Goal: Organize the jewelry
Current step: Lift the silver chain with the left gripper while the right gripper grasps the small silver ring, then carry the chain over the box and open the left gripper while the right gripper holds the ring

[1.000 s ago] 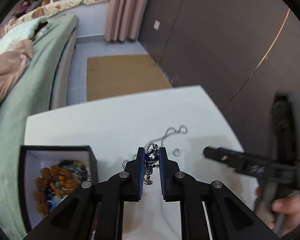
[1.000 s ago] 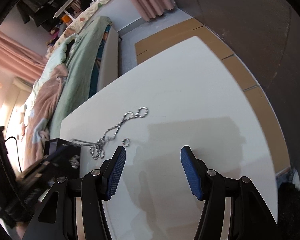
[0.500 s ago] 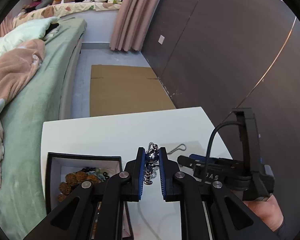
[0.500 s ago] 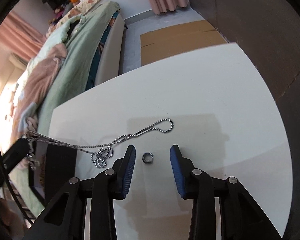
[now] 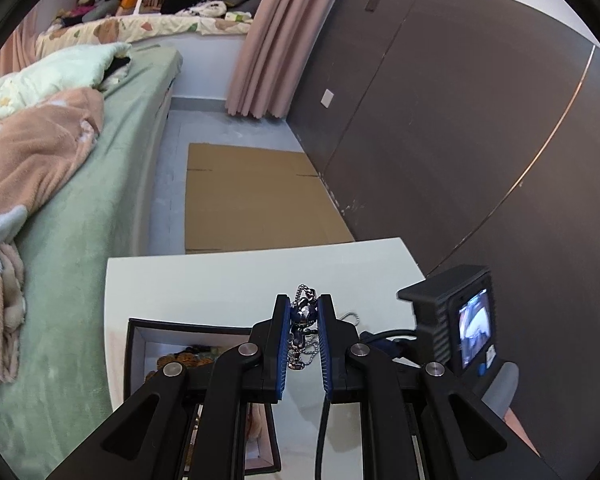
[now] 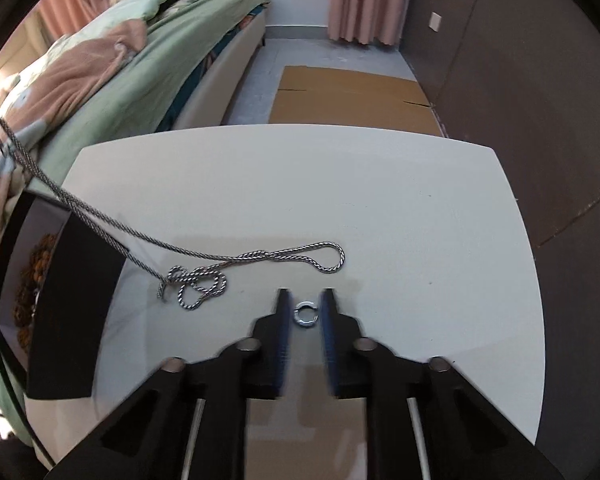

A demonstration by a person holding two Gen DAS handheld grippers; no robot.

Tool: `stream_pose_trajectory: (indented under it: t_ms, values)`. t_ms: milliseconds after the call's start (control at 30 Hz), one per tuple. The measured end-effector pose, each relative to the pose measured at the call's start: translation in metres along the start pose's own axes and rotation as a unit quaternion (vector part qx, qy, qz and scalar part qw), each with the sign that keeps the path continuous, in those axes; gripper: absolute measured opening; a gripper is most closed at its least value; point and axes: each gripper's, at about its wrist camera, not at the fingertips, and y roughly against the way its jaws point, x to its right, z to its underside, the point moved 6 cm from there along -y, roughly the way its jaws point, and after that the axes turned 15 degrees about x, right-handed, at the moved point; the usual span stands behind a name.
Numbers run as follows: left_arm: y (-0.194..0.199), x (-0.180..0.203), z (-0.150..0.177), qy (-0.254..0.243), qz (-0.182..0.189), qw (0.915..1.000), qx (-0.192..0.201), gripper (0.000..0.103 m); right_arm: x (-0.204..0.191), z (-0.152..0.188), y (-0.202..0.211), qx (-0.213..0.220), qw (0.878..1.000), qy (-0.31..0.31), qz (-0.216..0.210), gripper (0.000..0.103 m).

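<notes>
The left tool (image 5: 305, 322) is clamped on the pendant end of a silver necklace (image 6: 260, 258), its blue pads pressed against the dark faceted charm at the lower middle of the left wrist view, with a little bunch of chain spilling out below the grip. The rest of that chain runs taut from the upper left of the right wrist view down to the white table (image 6: 340, 184), where it ends in a tangled knot and one long loop lying flat near the centre of the frame. At the lower left of both views sits the open jewelry box (image 5: 138, 336), dark-walled and pale inside, with brown beads already in it (what else is in there I can't make out).

The right tool (image 6: 305, 312) is low over the table with its jaws parted but narrow, and a small silver ring (image 6: 306, 313) lies on the table right between the fingertips. Whether the pads touch it I cannot tell; the tool is a bit blurred.

So two things look to be in hand at once: the necklace is being carried toward the box, and the ring is about to be picked up. The next move for the right side, I'd say, is to squeeze gently on the ring without skidding it across the smooth surface. The left needs to lift the trailing chain clear of the box wall, since the knot could drag or snag there.
</notes>
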Motion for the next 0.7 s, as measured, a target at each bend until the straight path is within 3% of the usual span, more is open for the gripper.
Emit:
stream_pose_trajectory:
  t_ms: [333, 700]
  values:
    - [0.029, 0.031, -0.021, -0.037, 0.008, 0.9988, 0.032, 0.014, 0.027, -0.004, 0.029, 0.024, 0.986, -0.126, -0.104, 0.013]
    - [0.088, 0.064, -0.086, -0.095, -0.019, 0.9905, 0.098, 0.014, 0.031, -0.019, 0.055, 0.068, 0.978, -0.150, -0.129, 0.013]
